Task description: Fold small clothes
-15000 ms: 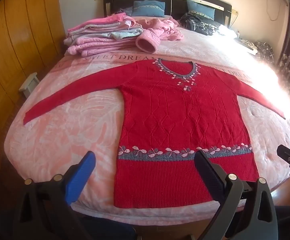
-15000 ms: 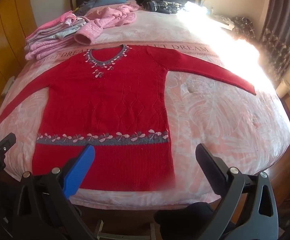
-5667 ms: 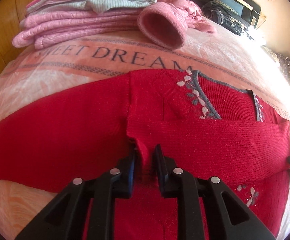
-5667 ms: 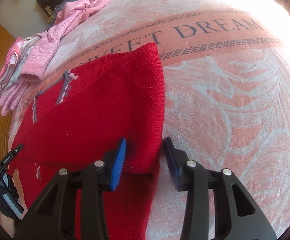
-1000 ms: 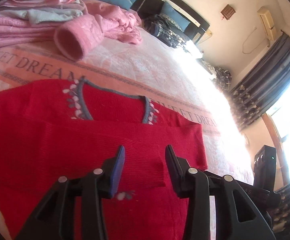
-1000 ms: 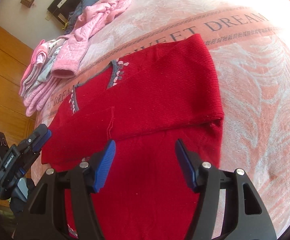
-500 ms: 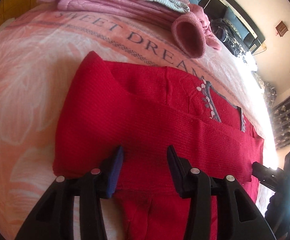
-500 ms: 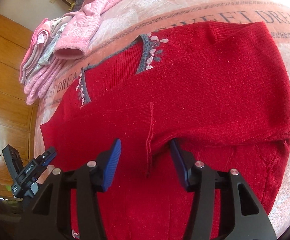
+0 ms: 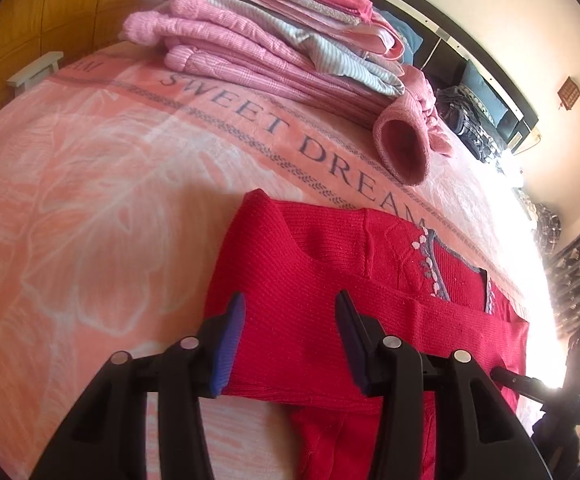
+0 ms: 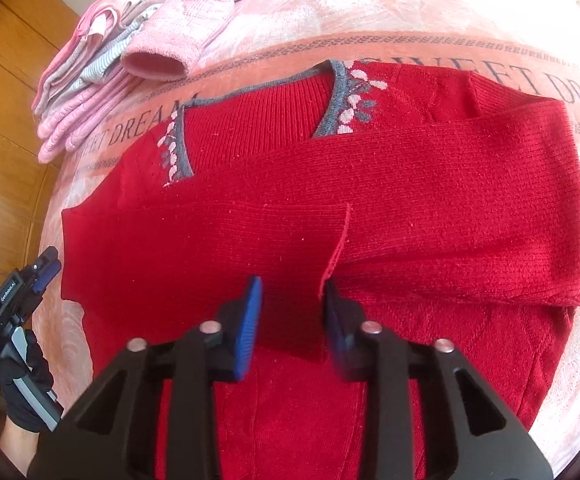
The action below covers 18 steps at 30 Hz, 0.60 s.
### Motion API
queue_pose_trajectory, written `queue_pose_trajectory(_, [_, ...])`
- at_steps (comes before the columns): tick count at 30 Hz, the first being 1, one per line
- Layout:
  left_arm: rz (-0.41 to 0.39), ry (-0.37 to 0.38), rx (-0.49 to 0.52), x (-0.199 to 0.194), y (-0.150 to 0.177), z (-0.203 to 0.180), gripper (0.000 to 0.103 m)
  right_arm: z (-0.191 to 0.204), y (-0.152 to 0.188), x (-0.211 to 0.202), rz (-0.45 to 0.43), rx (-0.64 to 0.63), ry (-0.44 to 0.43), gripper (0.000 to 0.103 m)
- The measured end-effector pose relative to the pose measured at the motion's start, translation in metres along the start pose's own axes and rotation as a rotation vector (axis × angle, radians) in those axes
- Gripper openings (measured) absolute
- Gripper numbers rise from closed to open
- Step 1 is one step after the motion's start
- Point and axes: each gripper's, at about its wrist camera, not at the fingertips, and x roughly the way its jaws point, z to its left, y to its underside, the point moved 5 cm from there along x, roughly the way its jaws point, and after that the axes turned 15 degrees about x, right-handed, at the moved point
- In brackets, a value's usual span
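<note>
Left wrist view shows the left tongs (image 9: 290, 340) at the bottom middle of the frame. Their two blue tips stand wide apart and hold nothing. They hang just over the folded left edge of the red sweater (image 9: 330, 292), which fills the lower middle and lower right.

Right wrist view shows the right tongs (image 10: 294, 316) at the bottom middle. These tips are partly open, with a smaller gap, and they hold nothing too. The right tip sits right beside the end of a sleeve (image 10: 340, 248) that lies across the chest. I cannot tell if it touches the sleeve end.

Both sleeves are laid across the front of the sweater, one over the other. I think this was done so the sweater becomes a neat long shape before the bottom part is folded up. The grey neck trim (image 10: 336, 92) with little pink leaves peeks out above the sleeves.

Farther out, the sweater rests on a pink bed cover (image 9: 89, 200) with big words on it. At the upper middle of the left view is a stack of folded pink clothes (image 9: 257, 40), likely already done. A gloved hand (image 10: 25, 380) grips the left tool at the lower left of the right view.
</note>
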Motion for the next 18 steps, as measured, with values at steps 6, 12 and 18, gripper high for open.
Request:
queue_pose_trajectory(6, [-0.032,-0.004,0.012,-0.005,-0.005,-0.004,0.047,0.007,-0.01,-0.027,-0.043,0.026,-0.126,0.004])
queue_pose_trajectory(12, [-0.059,0.002,0.021,-0.008,-0.01,-0.014,0.047,-0.003,-0.033,-0.074,-0.148,0.057,-0.18,0.004])
queue_pose_trajectory(18, [-0.045,0.008,0.073,-0.001,-0.007,-0.037,0.047,-0.053,-0.051,-0.102,-0.239,0.147,-0.168,0.004])
